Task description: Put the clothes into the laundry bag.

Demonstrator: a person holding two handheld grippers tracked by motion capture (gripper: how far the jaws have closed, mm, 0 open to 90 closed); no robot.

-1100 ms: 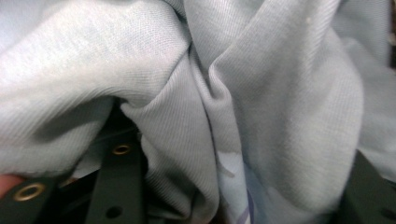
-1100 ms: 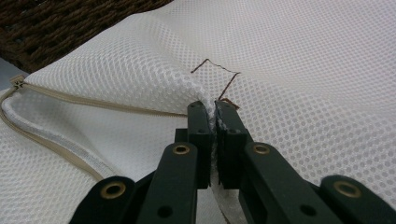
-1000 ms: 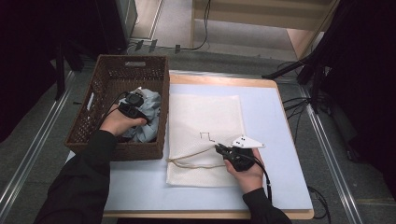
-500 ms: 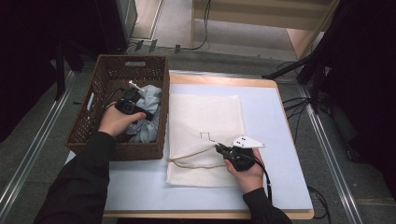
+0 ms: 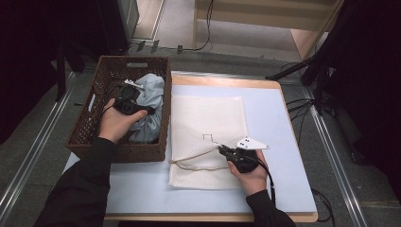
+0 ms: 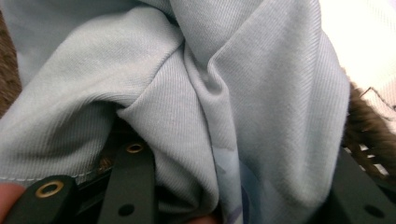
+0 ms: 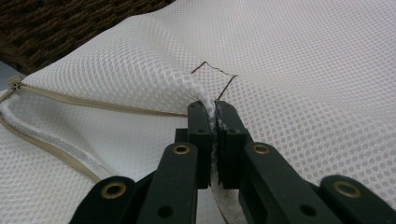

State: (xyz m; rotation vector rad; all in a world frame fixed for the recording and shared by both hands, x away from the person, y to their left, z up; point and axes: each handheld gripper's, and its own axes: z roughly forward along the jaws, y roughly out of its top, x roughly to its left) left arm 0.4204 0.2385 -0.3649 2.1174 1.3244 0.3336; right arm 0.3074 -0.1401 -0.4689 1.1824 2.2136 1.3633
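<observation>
Two hands work at once in the high view. The left gripper (image 5: 126, 105) is down in the brown wicker basket (image 5: 90, 123) at the desk's left edge, among a pale blue garment (image 5: 152, 97) bunched there. The right gripper (image 5: 236, 155) rests on a white mesh laundry bag (image 5: 208, 113) lying flat on the light blue desk (image 5: 274, 142), beside the basket, with its beige zipper (image 5: 196, 166) curving along the near end.

Left gripper view: blue cloth (image 6: 196, 93) presses right up against the camera, folded in deep creases between the black fingers (image 6: 133, 186). They seem partly closed around a thick fold, but the tips are buried in fabric, so I cannot tell how firm the hold is. Basket weave (image 6: 369, 135) shows at the right.

Right gripper view: the fingers (image 7: 201, 135) are closed tight on a pinch of the bag's upper mesh layer (image 7: 289, 70), lifting it into a small ridge next to a brown stitched mark (image 7: 215, 70). The zipper (image 7: 93, 109) gapes open to the left.

By my judgement the step is loading the garment into the bag. To do it well, raise the pinched layer higher so the mouth gapes, gather the cloth in one compact bundle, and lift it clear of the basket wall before feeding it in.
</observation>
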